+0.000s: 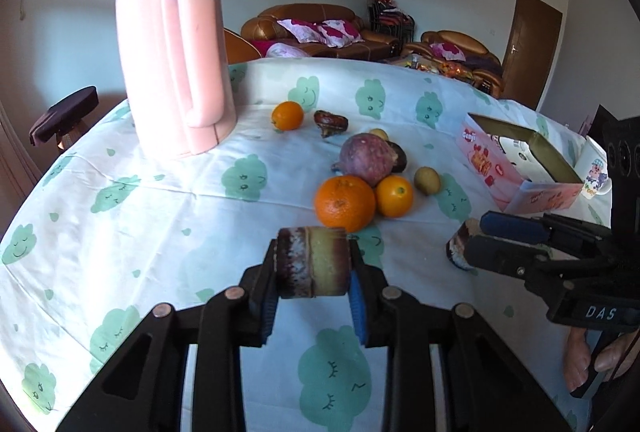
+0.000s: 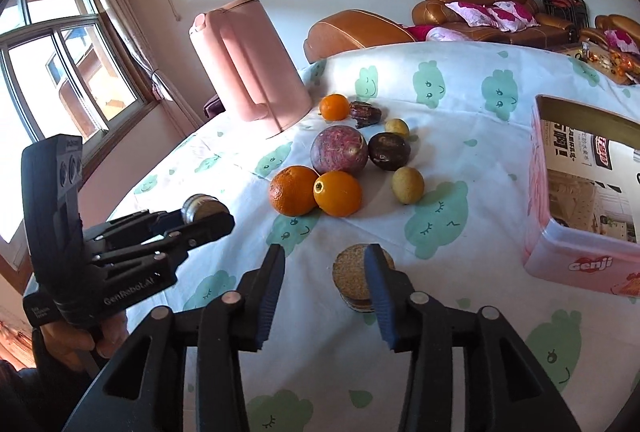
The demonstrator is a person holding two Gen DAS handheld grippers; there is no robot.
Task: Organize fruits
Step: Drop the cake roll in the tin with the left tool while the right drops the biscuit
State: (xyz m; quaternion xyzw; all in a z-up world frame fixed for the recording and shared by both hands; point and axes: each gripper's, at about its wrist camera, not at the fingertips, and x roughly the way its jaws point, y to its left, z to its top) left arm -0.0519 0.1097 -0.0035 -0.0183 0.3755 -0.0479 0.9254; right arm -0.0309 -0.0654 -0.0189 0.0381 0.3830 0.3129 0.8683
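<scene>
Round table (image 2: 460,272) under a white cloth printed with green clouds. At the far left, upright, a tall pink kettle (image 1: 176,60), handle toward the camera. At the right edge, an open pink box (image 2: 568,264) printed "Genji". Near the middle, a loose cluster of fruit: purple-red round fruit (image 2: 339,149) touching a big orange (image 2: 293,190) and a smaller orange (image 2: 338,193) in front of it; dark fruit (image 2: 389,151) just beside it; two small yellow-green fruits (image 2: 407,185) to the right; farther back, beside the kettle, another small orange (image 2: 334,107) and a dark shrivelled piece (image 2: 365,114). In front of the cluster, left gripper (image 1: 312,264) clamped on a short sugarcane piece (image 1: 312,262), raised above the cloth. Right gripper (image 2: 324,264) spread wide, near the table, with a second cane piece (image 2: 356,278) standing on end against the inside of its right finger (image 2: 380,280), left finger well apart.
</scene>
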